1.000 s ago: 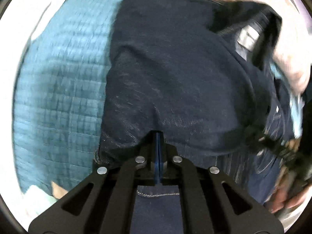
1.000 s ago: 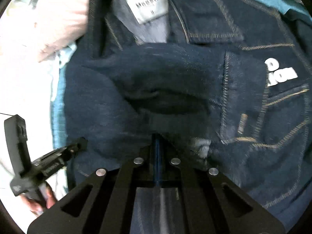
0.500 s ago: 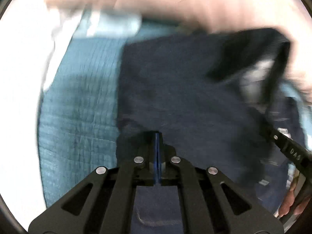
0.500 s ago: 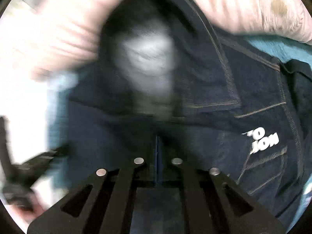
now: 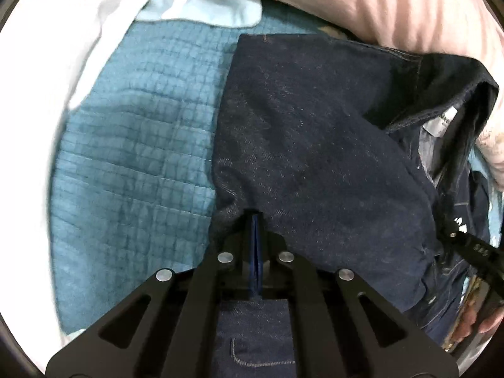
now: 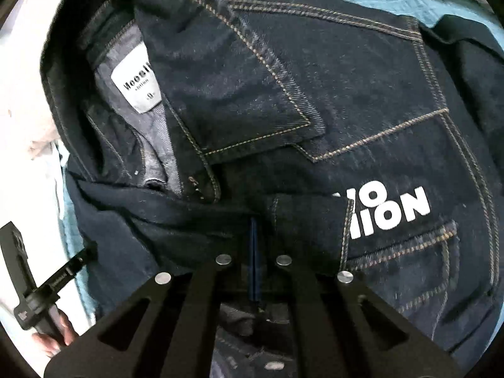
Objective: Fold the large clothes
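A teal quilted bedspread (image 5: 132, 145) covers the bed and serves as the folding surface, with pink bedding (image 5: 393, 6) bunched along its far edge. On it lies the dark denim jacket (image 6: 362, 119), front up with collar spread, so its white neck label (image 6: 137, 83) and the white lettering (image 6: 390, 208) on the chest show. One side panel (image 5: 315, 145) is doubled over toward the middle, probably to narrow the body before a lengthwise fold. The left claw (image 5: 254, 220) is pinched together on the edge of that panel, holding it taut. The right claw (image 6: 253, 223) is likewise clamped on a cuffed fold of denim just below the collar, seemingly to keep both ends level.
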Tool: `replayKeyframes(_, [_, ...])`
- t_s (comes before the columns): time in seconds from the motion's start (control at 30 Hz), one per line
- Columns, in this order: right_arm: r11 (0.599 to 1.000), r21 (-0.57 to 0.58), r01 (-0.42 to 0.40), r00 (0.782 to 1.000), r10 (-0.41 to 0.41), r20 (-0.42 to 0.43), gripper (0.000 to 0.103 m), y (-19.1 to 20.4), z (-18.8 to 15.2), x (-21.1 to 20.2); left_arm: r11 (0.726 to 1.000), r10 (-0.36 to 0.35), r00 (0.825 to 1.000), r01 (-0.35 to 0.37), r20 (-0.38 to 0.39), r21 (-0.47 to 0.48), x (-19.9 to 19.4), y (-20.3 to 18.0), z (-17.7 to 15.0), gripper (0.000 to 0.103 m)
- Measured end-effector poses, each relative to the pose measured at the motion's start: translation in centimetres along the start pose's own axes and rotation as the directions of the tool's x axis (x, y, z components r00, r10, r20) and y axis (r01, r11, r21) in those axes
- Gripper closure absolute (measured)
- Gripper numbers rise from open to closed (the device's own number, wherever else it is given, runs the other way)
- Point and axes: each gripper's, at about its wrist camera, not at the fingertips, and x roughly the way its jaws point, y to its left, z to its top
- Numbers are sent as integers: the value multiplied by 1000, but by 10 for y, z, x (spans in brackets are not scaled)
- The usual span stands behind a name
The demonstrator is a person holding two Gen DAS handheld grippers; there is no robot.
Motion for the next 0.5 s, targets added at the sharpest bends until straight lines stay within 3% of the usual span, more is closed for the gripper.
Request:
replayKeyframes(0.07, [1000,-16,25,1000,-25,-4,103,7,-8,-13,999,28,1000,-29,6,22,-12,-3,-5,101])
replayKeyframes(0.5, [993,-118,-6,999,12,49,101,36,-75,-100,999,12,999,-14,48,43,-95,-24,-79,100])
